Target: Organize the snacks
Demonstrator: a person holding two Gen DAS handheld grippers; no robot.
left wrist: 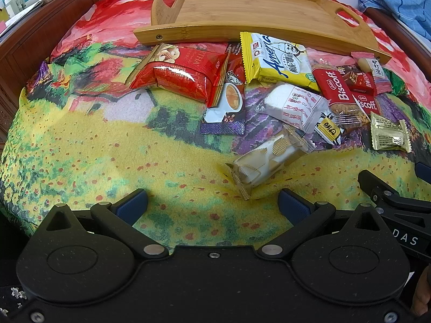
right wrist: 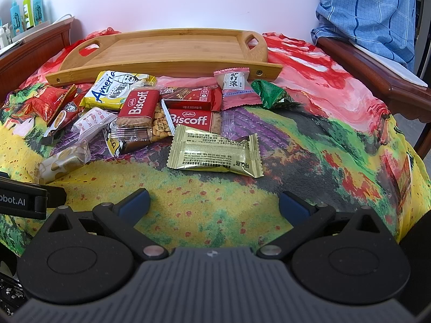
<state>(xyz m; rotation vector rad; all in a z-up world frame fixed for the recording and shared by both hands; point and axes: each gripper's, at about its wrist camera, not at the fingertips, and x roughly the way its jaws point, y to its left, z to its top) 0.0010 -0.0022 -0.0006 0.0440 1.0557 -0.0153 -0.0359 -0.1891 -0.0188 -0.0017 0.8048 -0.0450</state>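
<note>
Several snack packets lie in a pile on a colourful floral cloth, in front of an empty bamboo tray (left wrist: 242,8) (right wrist: 172,51). A white-and-gold packet (left wrist: 269,161) (right wrist: 63,161) lies nearest my left gripper (left wrist: 212,204), which is open and empty just short of it. A gold foil packet (right wrist: 215,152) (left wrist: 390,134) lies just ahead of my right gripper (right wrist: 214,202), also open and empty. Behind are two red Biscoff packets (right wrist: 140,107) (left wrist: 339,88), a yellow packet (left wrist: 277,59) (right wrist: 113,91), red packets (left wrist: 183,72), a coffee sachet (left wrist: 229,102), a pink candy (right wrist: 237,88) and a green packet (right wrist: 269,92).
The cloth covers a table with dark wooden furniture on the left (left wrist: 32,40) and right (right wrist: 377,75). Bottles (right wrist: 27,8) stand on the left shelf. A blue checked shirt (right wrist: 371,10) hangs at the right. The right gripper's body (left wrist: 398,202) shows at the left view's edge.
</note>
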